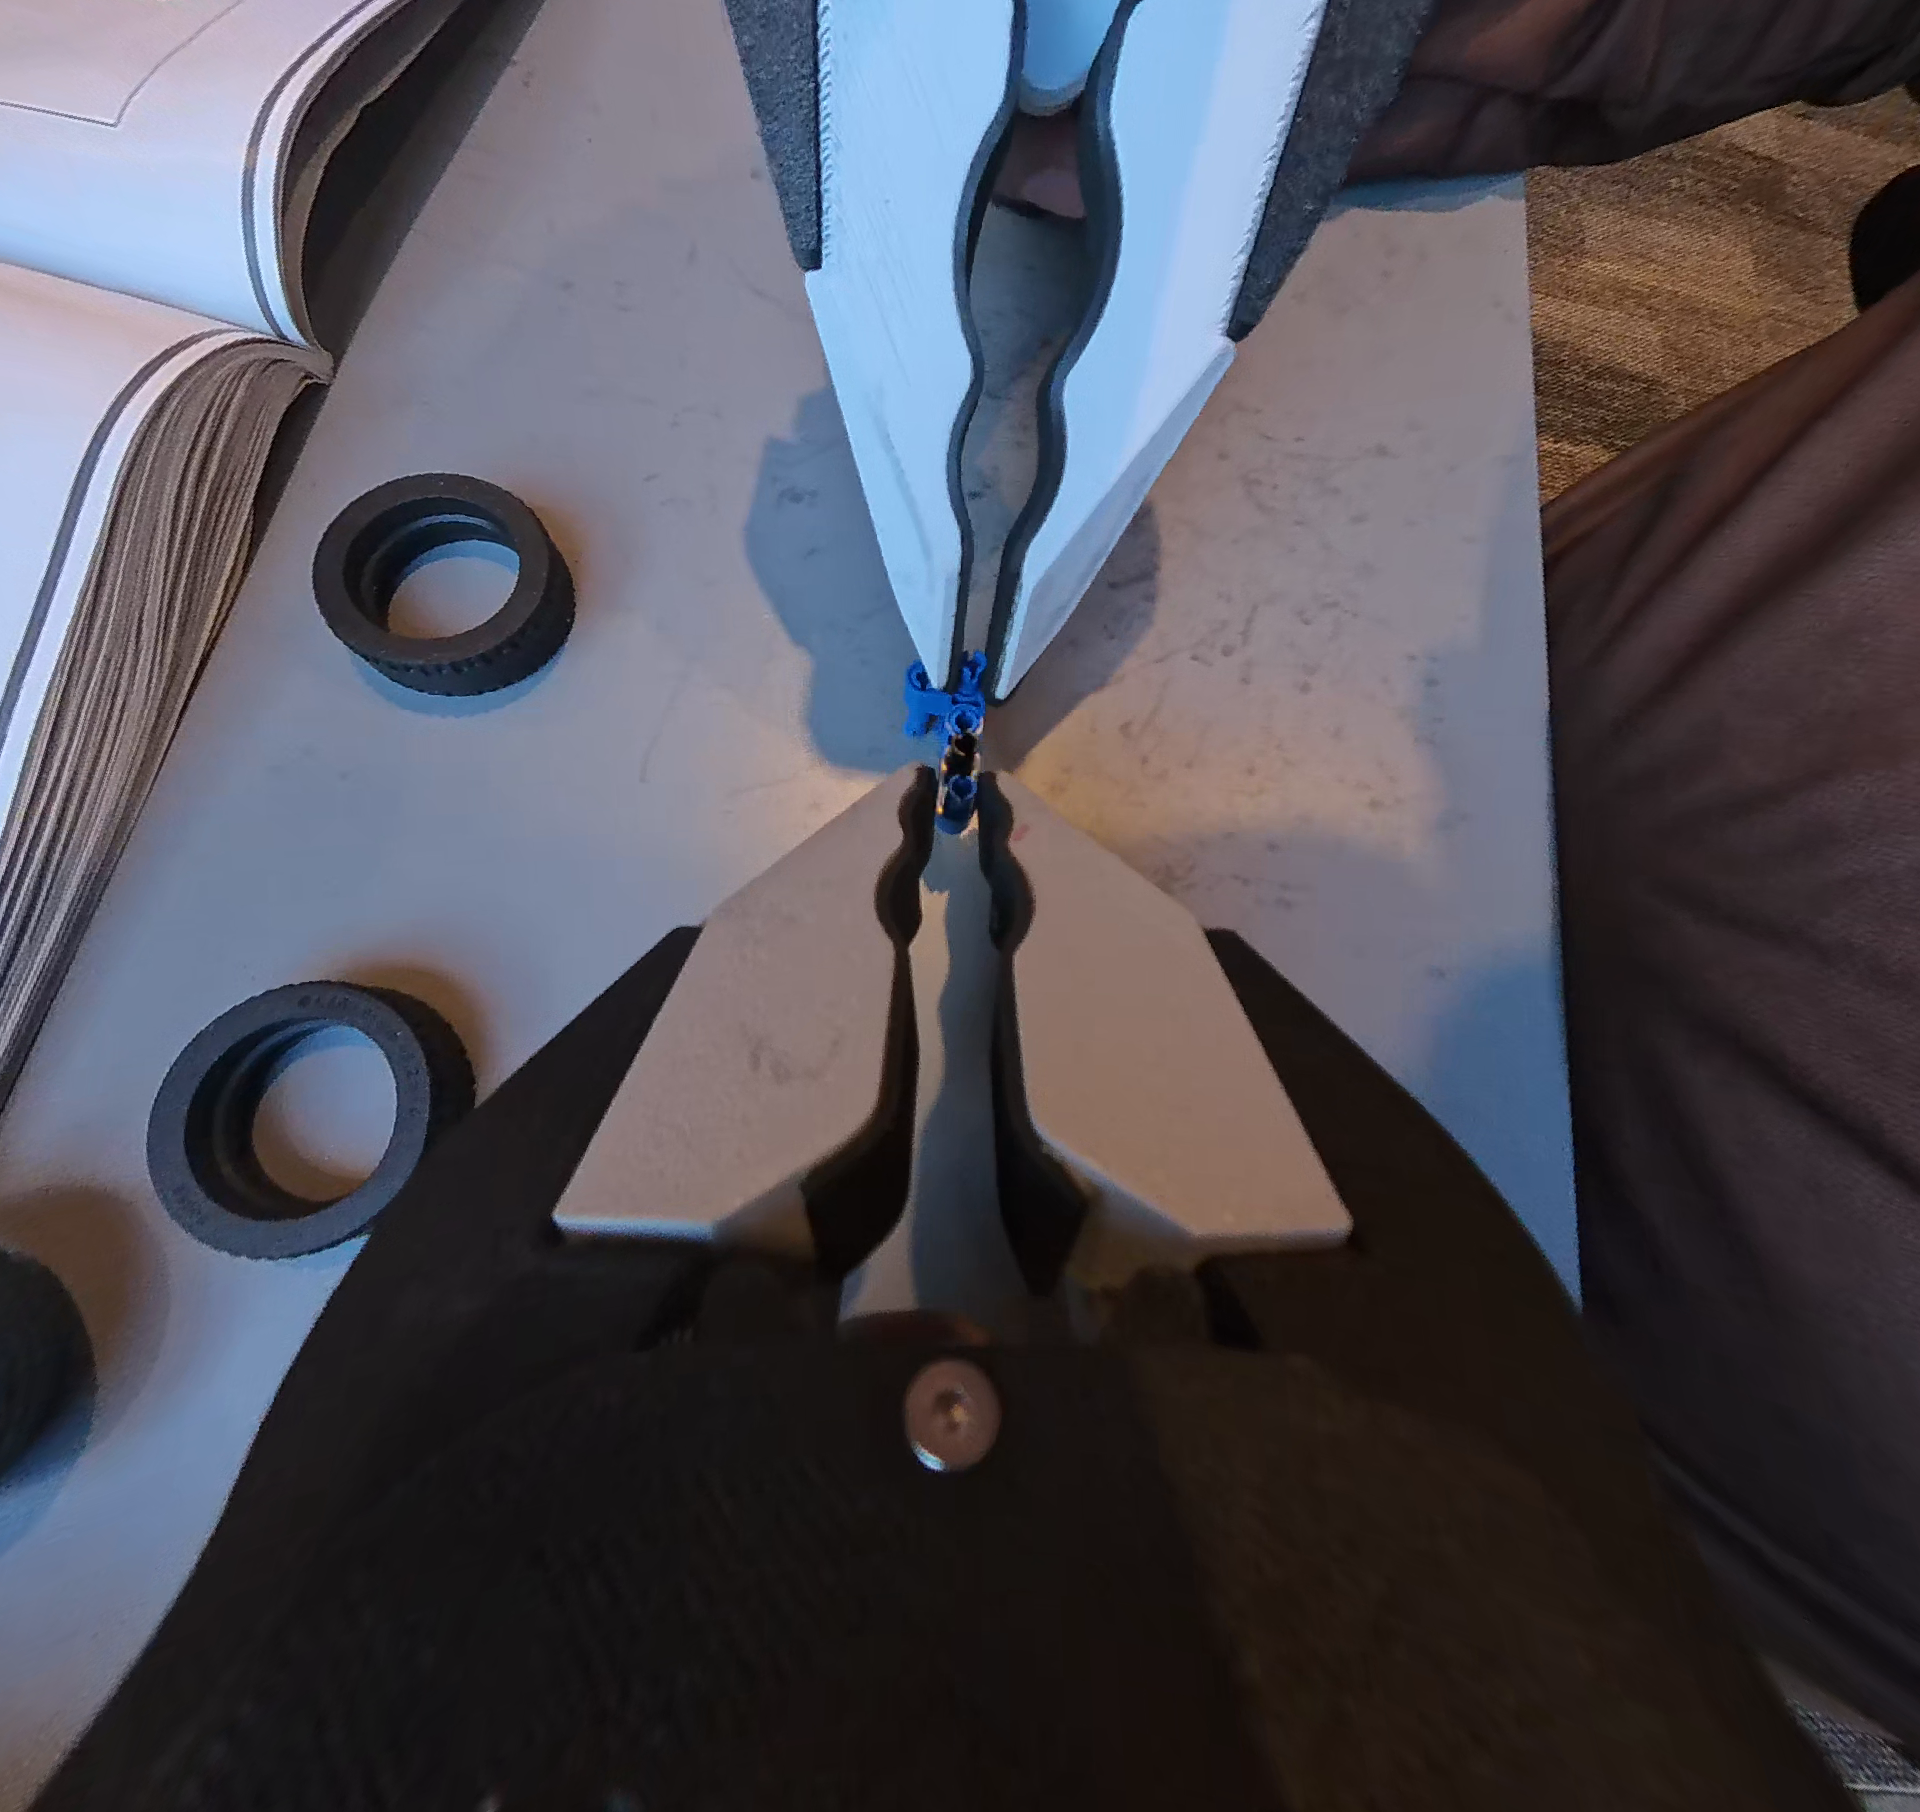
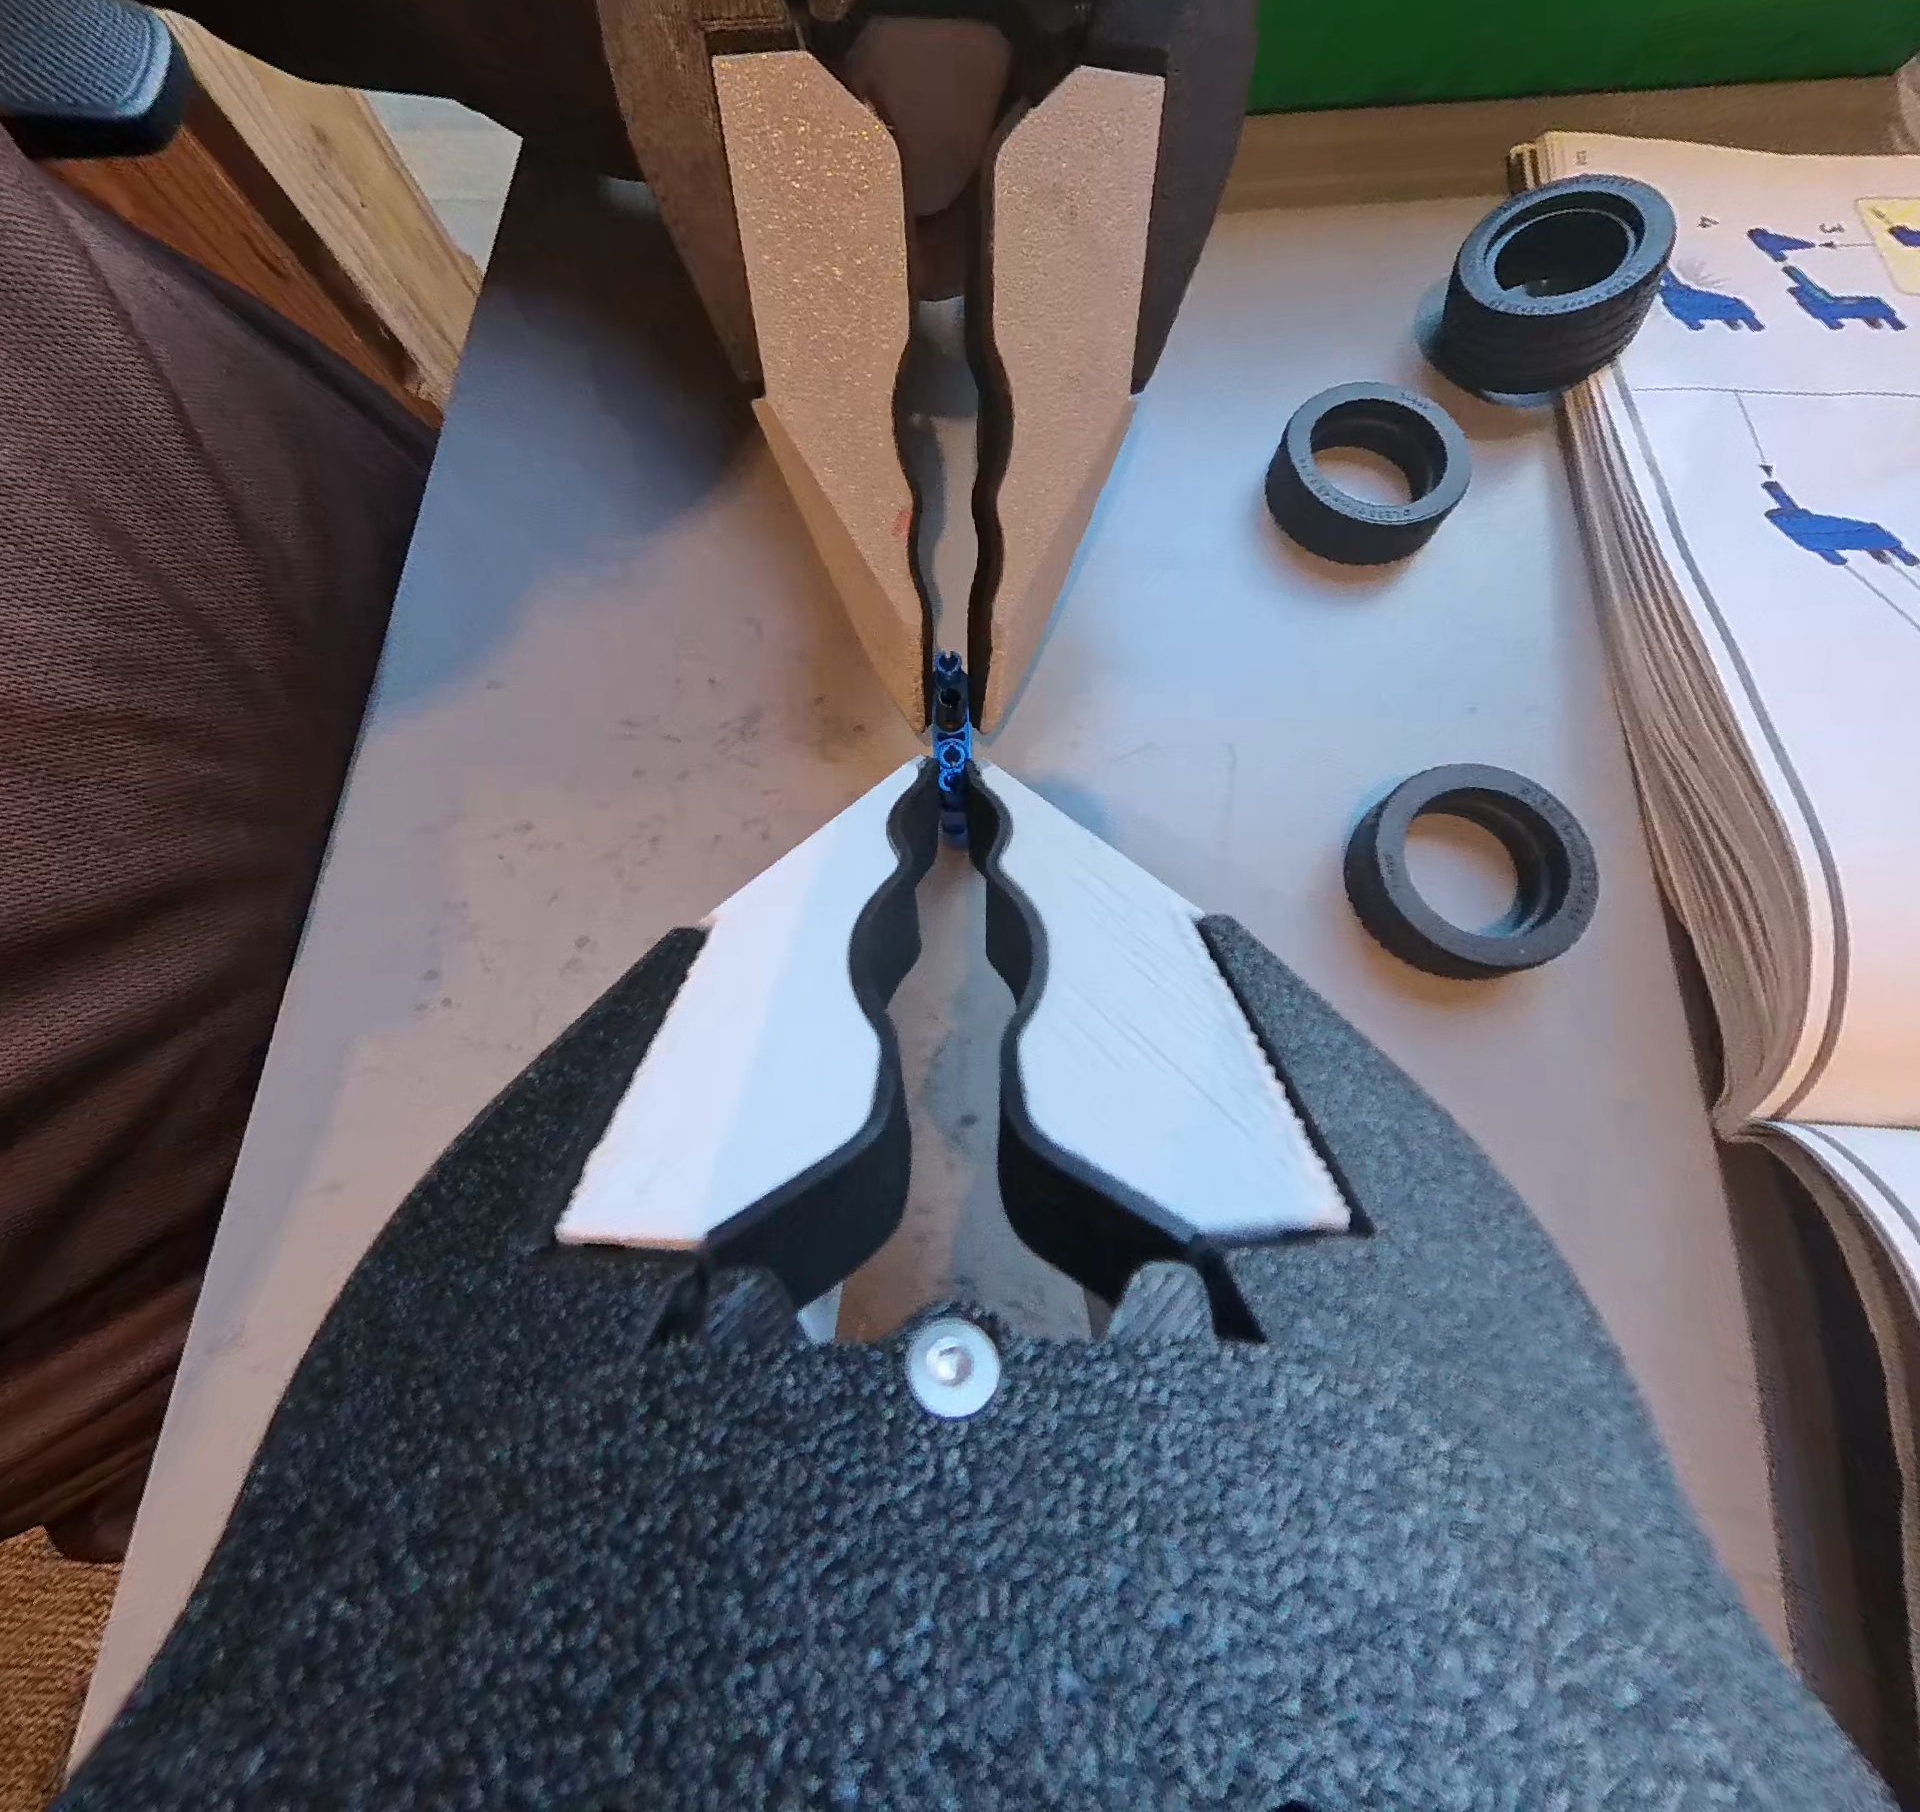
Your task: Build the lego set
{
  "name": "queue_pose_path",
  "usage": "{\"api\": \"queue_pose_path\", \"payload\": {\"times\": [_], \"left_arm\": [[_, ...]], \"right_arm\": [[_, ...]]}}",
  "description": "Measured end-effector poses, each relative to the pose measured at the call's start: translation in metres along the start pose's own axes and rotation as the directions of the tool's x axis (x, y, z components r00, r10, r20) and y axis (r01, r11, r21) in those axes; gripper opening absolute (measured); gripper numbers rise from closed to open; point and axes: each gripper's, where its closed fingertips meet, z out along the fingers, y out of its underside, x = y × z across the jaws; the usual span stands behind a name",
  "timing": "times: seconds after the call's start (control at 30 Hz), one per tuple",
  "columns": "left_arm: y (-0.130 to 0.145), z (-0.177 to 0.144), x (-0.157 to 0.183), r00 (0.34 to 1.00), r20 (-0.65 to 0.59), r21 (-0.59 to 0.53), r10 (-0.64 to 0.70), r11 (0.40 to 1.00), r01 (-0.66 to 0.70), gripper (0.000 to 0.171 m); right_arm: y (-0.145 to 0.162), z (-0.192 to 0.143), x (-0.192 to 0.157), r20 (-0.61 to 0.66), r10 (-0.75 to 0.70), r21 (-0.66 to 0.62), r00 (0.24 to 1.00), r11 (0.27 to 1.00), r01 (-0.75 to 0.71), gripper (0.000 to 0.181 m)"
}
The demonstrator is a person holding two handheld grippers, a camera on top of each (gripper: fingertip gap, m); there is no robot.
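**Gripping one small blue lego piece from both ends**

Left view: pinching lego piece in left gripper, meeting right gripper above table, tires lying left.

Right view: clamping lego piece in right gripper, facing left gripper, booklet lying right.

A pale, scuffed bench carries three single black tyres and a stack of tyres lying flat to the right of the right claw, with an open instruction book beyond them.
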Motion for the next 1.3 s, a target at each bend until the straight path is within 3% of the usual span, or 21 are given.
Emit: {"api": "queue_pose_path", "payload": {"times": [0.23,0.57,0.8,1.0,1.3], "left_arm": [[0.001,0.001,-0.001,1.000,0.007,-0.003,0.007,1.000,-0.007,0.005],[-0.002,0.000,-0.002,1.000,0.005,0.014,-0.021,1.000,0.021,0.005],[-0.002,0.005,0.000,0.999,-0.001,0.015,-0.032,0.999,0.032,0.010],[-0.004,0.007,0.003,1.000,-0.005,0.019,0.014,1.000,-0.014,0.004],[0.000,0.006,0.002,0.998,-0.042,-0.059,0.056,0.997,-0.058,0.004]], "right_arm": [[0.000,0.000,0.000,-0.008,-0.017,-0.002,1.000,1.000,0.017,0.005],[0.000,-0.001,0.001,0.056,0.106,0.041,0.993,0.993,-0.109,0.005],[-0.001,0.000,-0.001,0.060,0.112,0.053,0.992,0.992,-0.115,0.005],[-0.001,-0.001,-0.002,0.075,0.109,0.053,0.991,0.992,-0.113,0.005],[0.006,-0.024,0.014,0.066,0.196,0.122,0.978,0.971,-0.203,0.007]]}}
